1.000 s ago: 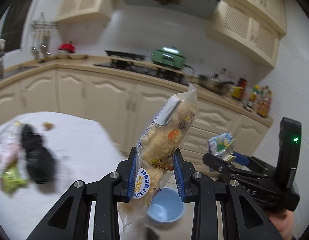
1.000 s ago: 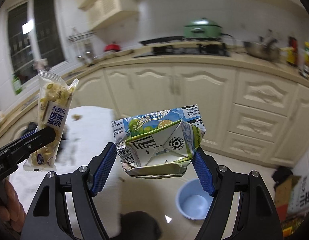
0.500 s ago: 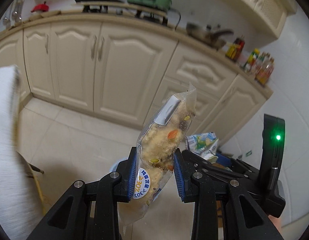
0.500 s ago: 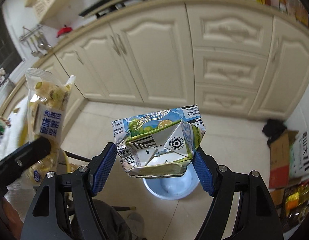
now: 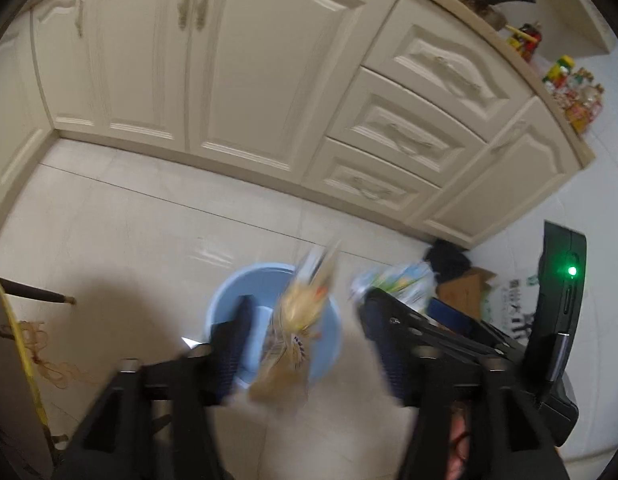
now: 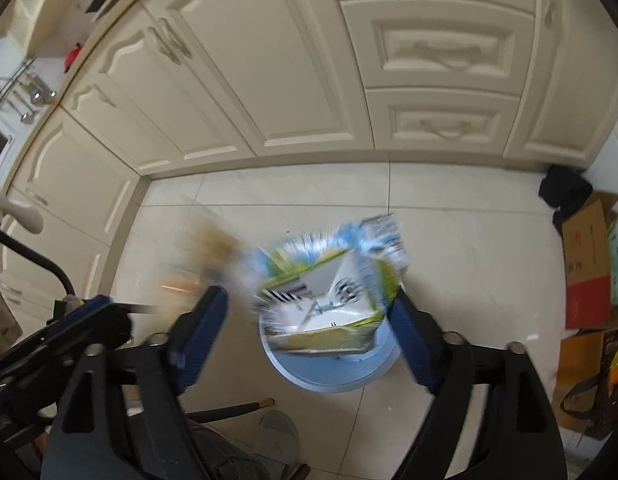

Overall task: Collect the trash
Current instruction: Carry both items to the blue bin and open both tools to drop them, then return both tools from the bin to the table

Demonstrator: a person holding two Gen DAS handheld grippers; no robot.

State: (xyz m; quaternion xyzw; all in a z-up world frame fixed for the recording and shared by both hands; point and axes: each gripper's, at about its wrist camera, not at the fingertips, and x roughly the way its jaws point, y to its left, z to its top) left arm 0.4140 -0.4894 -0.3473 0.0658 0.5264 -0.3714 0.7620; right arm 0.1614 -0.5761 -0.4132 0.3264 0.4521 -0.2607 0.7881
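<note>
Change since the frames a second back: both grippers have swung from kitchen height down toward the floor, and both pieces of trash, then clamped, are now loose between widening jaws.

Item 1: snack packet [image 5: 299, 320]. Clear film with crumbly contents, motion-blurred, between the jaws of the left gripper [image 5: 307, 354], which are opening; the pads no longer press on it. It hangs directly above the blue bin [image 5: 225, 304] on the tiled floor [image 5: 129, 232]. Likely very light, soft and crinkly, with slippery film; best taken flat across its width or at a sealed end.

Item 2: crushed drink carton [image 6: 329, 284]. Blue, green and white print, blurred, between the opening jaws of the right gripper [image 6: 309, 332]; its right edge sits close to the right pad, and contact cannot be told. It is over the same blue bin [image 6: 333, 380]. Likely light, with semi-stiff creased board that holds a pinch well across its folded sides.

Pose: both grippers point steeply down, side by side, each visible in the other's view, converging over the bin in front of the cream cabinets [image 5: 237, 72].
</note>
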